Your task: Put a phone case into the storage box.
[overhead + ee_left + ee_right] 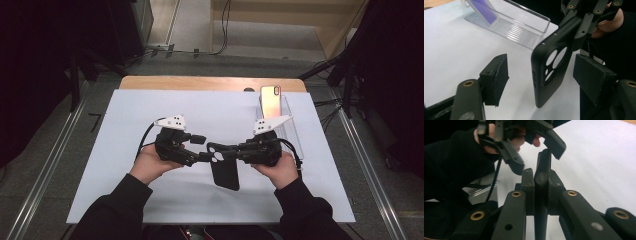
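a: where's everything on the white tabletop (125, 150)?

b: the black soft phone case (550, 72) hangs edge-on above it, long axis dropping down, the right gripper (541, 173) fingers clamped on its top end.

a: and the left gripper (541, 75)?

b: fingers apart, either side of the case's camera-hole end, touching nothing yet.

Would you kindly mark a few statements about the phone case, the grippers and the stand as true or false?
1. The right gripper is shut on the black phone case. True.
2. The left gripper clamps the case too. False: its fingers stand apart from it on either side.
3. A phone leans in the clear stand. True.
4. The case lies flat on the table. False: it is held up.
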### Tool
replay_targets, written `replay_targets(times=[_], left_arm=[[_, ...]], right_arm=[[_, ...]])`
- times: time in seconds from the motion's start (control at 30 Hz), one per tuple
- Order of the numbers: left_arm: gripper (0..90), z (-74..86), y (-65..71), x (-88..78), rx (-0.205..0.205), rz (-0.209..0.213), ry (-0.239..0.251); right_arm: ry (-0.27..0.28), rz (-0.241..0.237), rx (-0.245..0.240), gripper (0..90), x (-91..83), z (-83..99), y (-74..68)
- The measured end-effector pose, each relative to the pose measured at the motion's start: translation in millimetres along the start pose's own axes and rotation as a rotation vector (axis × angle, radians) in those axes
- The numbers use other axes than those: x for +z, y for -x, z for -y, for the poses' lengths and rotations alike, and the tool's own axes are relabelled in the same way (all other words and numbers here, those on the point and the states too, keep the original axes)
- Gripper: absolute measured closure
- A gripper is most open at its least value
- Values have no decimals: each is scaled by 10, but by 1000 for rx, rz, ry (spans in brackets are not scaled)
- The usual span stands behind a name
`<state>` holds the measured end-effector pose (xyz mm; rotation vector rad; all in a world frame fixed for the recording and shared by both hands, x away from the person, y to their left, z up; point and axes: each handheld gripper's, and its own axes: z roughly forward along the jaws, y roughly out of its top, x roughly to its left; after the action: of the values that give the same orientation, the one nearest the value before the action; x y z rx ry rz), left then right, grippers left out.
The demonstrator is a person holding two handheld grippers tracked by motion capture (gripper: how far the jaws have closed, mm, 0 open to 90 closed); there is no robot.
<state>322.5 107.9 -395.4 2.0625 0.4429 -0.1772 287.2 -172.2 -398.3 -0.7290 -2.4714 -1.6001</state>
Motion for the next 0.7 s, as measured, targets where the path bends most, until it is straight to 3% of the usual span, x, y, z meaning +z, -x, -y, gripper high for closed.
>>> replay_targets(times=[0.27, 0.4, 0.6, 0.7], left_arm=[[492, 11, 1, 24, 3, 56, -16], [630, 25, 17, 20, 31, 83, -34], [711, 29, 25, 11, 45, 108, -45], [743, 2, 42, 17, 41, 103, -89]], right_arm=[[-1, -53, -13, 777, 42, -5, -12], [-2, -69, -17, 778, 55, -9, -16], [10, -84, 2, 772, 34, 3, 32], [11, -83, 4, 762, 29, 5, 44]])
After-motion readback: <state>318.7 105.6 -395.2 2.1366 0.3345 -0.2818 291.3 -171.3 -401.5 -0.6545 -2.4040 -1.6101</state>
